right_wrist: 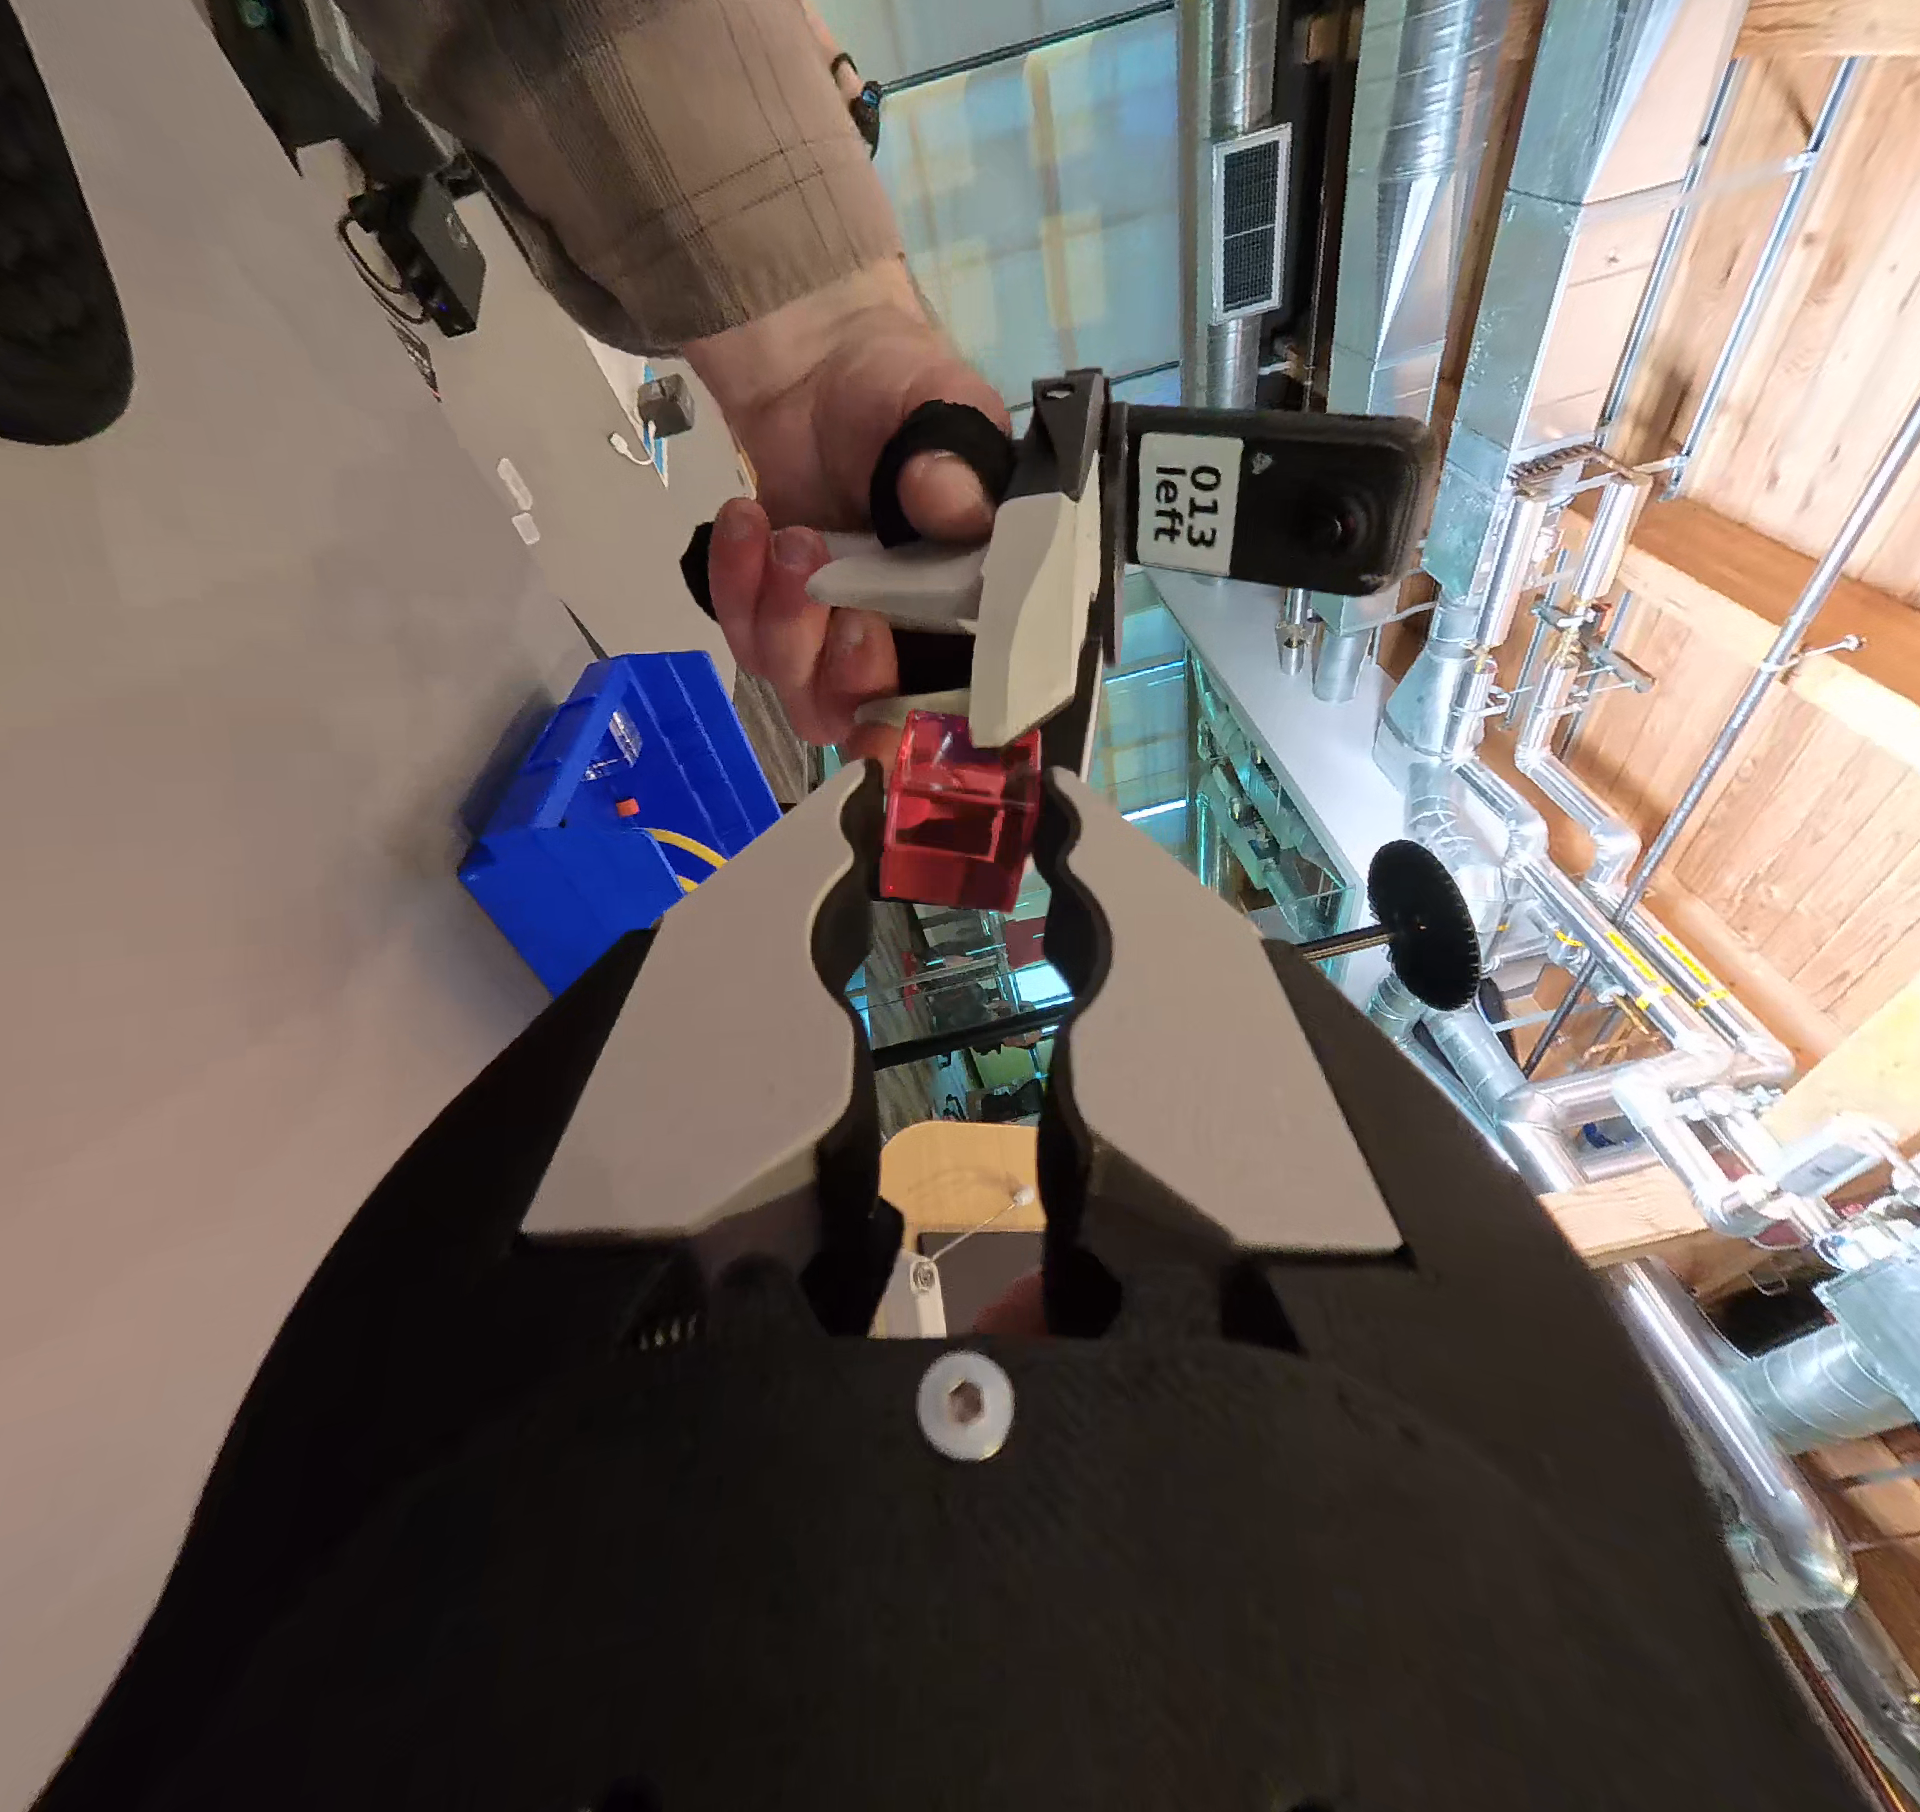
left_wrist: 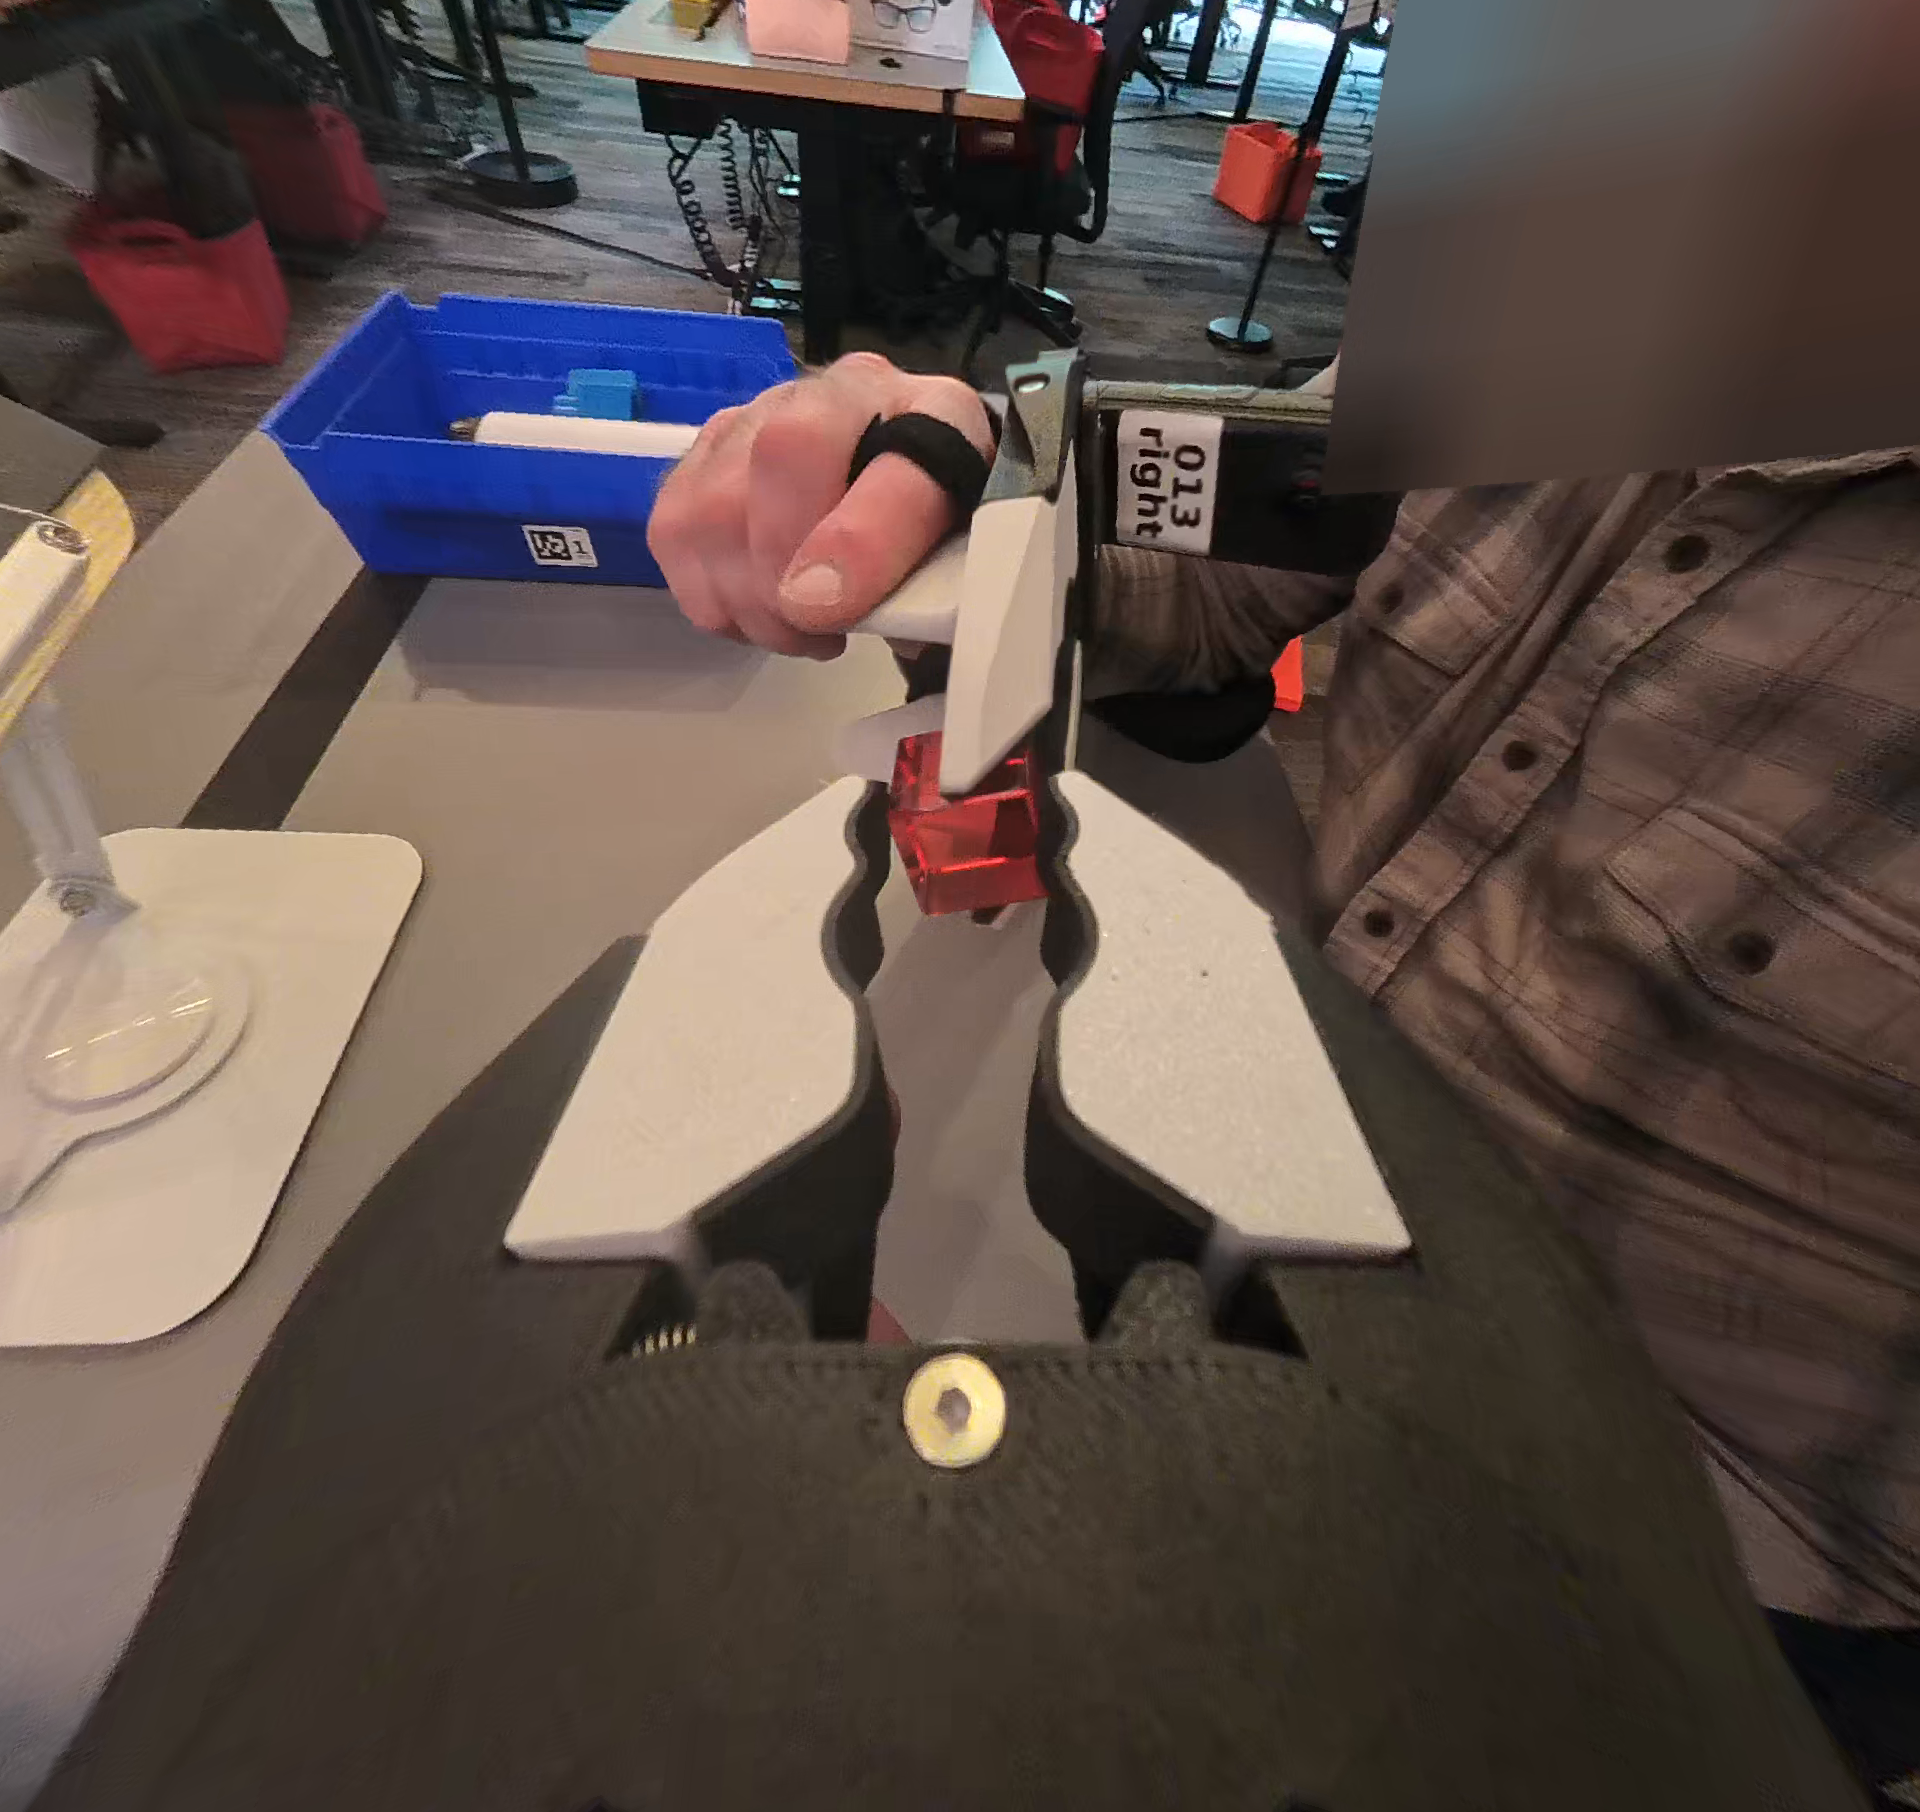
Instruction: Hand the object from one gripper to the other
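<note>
A translucent red cube (left_wrist: 966, 843) is pinched above the table (left_wrist: 582, 754) by both the left gripper (left_wrist: 961, 817) and right gripper (right_wrist: 956, 806), meeting tip to tip. A white cylinder (left_wrist: 582, 434) is held in the blue bin (left_wrist: 416, 474).

**Grey table carrying a bin and a stand**

A grey table (left_wrist: 540, 786) is bearing a blue bin (left_wrist: 488, 474) at its far edge, and a white flat stand base (left_wrist: 260, 1014) is lying on it nearer the left side, well apart.
</note>
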Action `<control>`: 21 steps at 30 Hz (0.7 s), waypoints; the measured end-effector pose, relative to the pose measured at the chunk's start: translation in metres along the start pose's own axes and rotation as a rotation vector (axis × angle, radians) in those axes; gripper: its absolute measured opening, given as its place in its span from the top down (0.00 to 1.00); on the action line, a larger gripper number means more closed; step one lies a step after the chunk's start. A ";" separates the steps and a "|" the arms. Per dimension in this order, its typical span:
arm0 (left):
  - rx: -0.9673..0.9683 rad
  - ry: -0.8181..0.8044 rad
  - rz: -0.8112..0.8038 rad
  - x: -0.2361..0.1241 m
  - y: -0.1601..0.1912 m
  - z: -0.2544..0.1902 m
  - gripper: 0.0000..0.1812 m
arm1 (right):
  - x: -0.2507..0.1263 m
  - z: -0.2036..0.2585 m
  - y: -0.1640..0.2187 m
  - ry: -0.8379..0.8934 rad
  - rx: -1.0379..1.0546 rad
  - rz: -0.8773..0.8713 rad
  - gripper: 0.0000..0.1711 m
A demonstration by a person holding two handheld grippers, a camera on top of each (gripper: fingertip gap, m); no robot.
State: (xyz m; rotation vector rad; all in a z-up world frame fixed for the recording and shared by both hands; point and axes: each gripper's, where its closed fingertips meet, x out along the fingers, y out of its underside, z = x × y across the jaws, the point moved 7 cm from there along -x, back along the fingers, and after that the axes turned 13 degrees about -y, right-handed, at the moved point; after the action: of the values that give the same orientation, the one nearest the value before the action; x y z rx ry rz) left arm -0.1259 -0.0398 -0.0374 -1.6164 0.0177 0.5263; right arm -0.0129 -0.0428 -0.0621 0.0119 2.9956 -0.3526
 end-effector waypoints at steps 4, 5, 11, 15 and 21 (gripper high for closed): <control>-0.015 0.026 -0.009 0.002 0.001 0.001 0.85 | -0.001 -0.001 0.000 -0.018 0.034 -0.005 0.85; -0.020 0.031 -0.013 0.002 0.001 0.002 0.85 | -0.001 -0.002 0.000 -0.019 0.047 -0.006 0.86; -0.064 -0.135 -0.124 -0.004 -0.009 0.011 0.73 | -0.004 -0.016 0.011 0.118 0.121 0.036 0.85; -0.055 -0.373 -0.221 -0.010 -0.011 0.017 0.63 | -0.009 -0.031 0.019 0.335 0.189 0.077 0.86; 0.086 -0.742 -0.312 -0.008 -0.024 0.009 0.64 | -0.012 -0.035 0.021 0.554 0.054 0.235 0.85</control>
State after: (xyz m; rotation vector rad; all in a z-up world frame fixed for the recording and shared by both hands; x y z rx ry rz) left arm -0.1282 -0.0301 -0.0128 -1.2285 -0.7415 0.8349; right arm -0.0045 -0.0145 -0.0314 0.5488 3.4642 -0.4680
